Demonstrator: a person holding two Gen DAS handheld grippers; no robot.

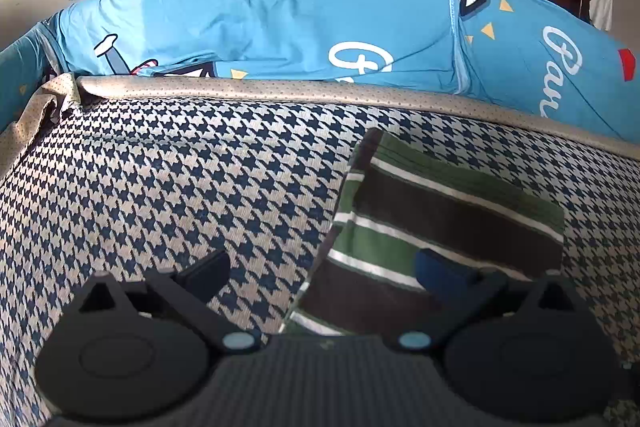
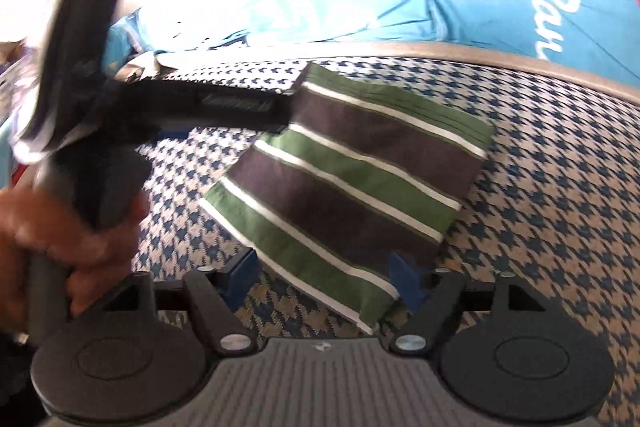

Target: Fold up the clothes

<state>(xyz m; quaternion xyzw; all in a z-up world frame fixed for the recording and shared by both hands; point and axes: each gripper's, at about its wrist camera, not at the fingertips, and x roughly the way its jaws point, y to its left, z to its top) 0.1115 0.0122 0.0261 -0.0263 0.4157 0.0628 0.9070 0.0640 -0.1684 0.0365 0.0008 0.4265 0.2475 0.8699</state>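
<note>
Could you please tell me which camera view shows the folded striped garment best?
The right wrist view: the folded striped garment lies nearly whole on the houndstooth cover, edges and stripes clear. In the left wrist view, the garment sits lower right, partly hidden behind the left gripper.

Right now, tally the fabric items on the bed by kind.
Folded striped garment: 1
Houndstooth bed cover: 1
Blue printed bedding: 1
Total: 3

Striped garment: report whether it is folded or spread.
Folded. The striped garment lies as a compact rectangle with stacked layers at its far edge, on the houndstooth cover.
</note>
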